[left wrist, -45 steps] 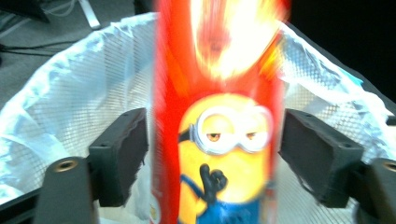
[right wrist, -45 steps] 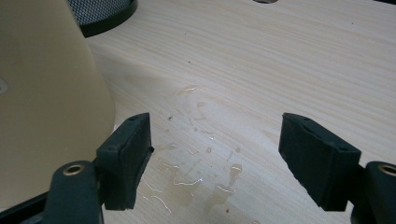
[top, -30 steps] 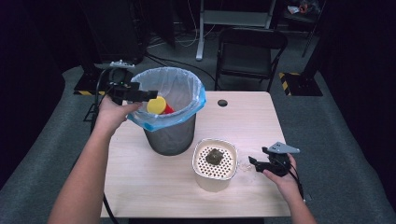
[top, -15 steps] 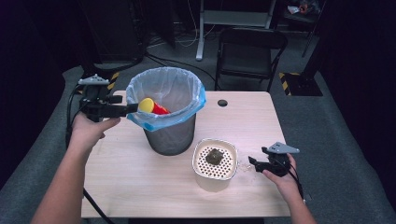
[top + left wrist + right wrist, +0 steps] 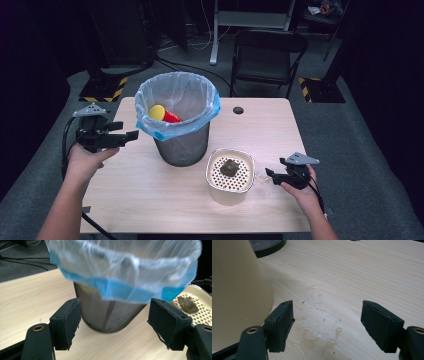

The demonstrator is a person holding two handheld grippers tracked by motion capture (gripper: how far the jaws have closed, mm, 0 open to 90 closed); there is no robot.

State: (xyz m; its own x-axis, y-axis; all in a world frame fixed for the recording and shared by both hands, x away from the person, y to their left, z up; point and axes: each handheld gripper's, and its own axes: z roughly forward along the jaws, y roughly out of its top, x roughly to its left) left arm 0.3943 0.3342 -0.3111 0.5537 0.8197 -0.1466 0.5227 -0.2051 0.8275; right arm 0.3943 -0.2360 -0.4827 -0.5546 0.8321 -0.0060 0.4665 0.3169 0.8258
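the wire-mesh bin (image 5: 182, 147) stood just ahead of my left gripper (image 5: 131, 135), close in front of its tips, and from there i judged the main risk was a nudge: the jaws stood wide apart with nothing between them, so pushing forward at that height could have knocked a pad against the mesh wall and slid or tipped the bin. the loose plastic liner (image 5: 176, 95), clear with a blue band folded over the rim, hung above and ahead of the tips, and a pad could have snagged it and dragged it off. inside the bin, beyond the gripper and higher than it, lay a red item with a yellow end (image 5: 162, 113), leaning against the near wall of the liner. further out, my right gripper (image 5: 270, 174) hovered low over the table (image 5: 150, 195), its jaws also well spread and gripping nothing. just beside its left jaw stood the cream container (image 5: 216, 187), whose perforated top carried a dark lump (image 5: 229, 166). between and under those jaws a patch of spilled liquid (image 5: 317, 332) wetted the wood; i reckoned wet pads could slip on the container's smooth wall, or the container could skid through the puddle if gripped off-centre.
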